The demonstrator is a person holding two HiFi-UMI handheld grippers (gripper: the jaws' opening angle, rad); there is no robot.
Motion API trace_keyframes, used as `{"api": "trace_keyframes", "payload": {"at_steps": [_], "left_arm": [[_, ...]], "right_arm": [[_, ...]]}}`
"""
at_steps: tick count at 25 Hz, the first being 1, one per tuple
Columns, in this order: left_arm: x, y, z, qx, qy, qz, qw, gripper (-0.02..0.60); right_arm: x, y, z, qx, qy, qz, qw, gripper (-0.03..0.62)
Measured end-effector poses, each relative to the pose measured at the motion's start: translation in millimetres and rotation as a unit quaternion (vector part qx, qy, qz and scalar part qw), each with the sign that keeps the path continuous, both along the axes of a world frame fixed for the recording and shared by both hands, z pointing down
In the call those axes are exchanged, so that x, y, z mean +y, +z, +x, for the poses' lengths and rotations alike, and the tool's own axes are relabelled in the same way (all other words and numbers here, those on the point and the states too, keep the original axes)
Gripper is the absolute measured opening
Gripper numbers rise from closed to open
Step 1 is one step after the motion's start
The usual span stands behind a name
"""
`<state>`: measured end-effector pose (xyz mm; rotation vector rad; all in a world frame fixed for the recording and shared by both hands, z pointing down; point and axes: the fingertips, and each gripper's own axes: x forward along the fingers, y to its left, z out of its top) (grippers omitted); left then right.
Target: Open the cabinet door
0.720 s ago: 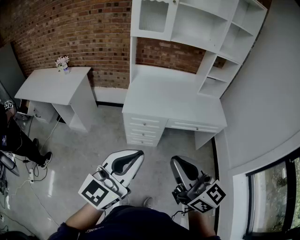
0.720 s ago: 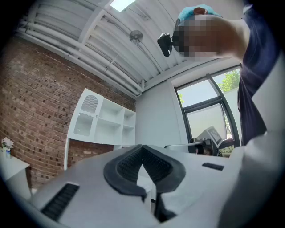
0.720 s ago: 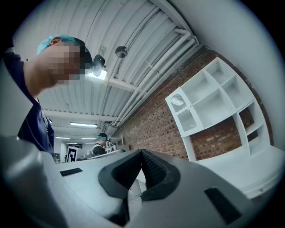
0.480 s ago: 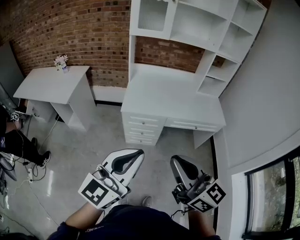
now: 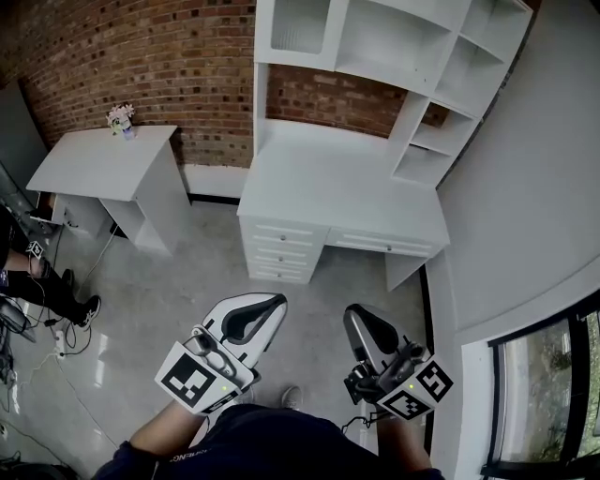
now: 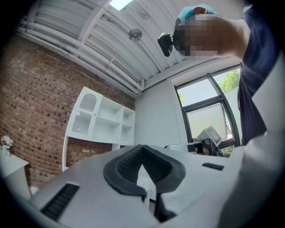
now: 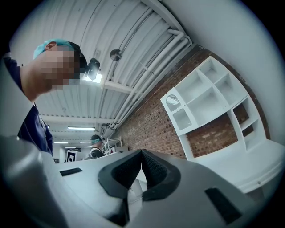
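Approach step, no contact yet. The cabinet door (image 5: 298, 28), a white framed panel with a pale ribbed insert, sits closed at 12 o'clock in the head view, at the upper left corner of the hutch (image 5: 441, 66) above the white bench (image 5: 347, 192). The left gripper (image 5: 264, 307) is at 7 o'clock and the right gripper (image 5: 360, 321) at 5 o'clock, both held low near the person's body, over bare floor (image 5: 178, 300), well apart from the bench. Left gripper view: jaws closed tip to tip, nothing between them, door (image 6: 84, 113) at 9 o'clock of the frame. Right gripper view: jaws likewise pressed together and empty, door (image 7: 176, 111) at 2 o'clock. Drawers (image 5: 281, 251) front the bench; a side table (image 5: 98, 164) with a flower pot (image 5: 120, 120) stands at 10 o'clock against the brick wall (image 5: 141, 56). Judgement: the next move calls for walking in to the bench, raising one gripper to the door's free edge, parting its jaws there, then pinching and swinging outward. No handle can be made out from here.
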<state>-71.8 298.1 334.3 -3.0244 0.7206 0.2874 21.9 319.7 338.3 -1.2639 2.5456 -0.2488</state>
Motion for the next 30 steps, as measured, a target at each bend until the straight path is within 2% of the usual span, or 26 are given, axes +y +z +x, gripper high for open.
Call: {"api": "trace_keyframes", "payload": {"at_steps": [12,21,30], "left_arm": [[22,6,46,-0.023,-0.032,0.007,0.9992,0.006],[26,8,60,-0.034,-0.045,0.008,0.9984,0.007],[7,10,61,-0.036,-0.052,0.008,0.9980,0.008]], "right_arm": [[29,7,51,0.002,-0.020,-0.004,1.000,0.026],[32,9,70,-0.007,-0.025,-0.003,1.000,0.026],[11,16,73,-0.013,-0.032,-0.011,0.999,0.026]]}}
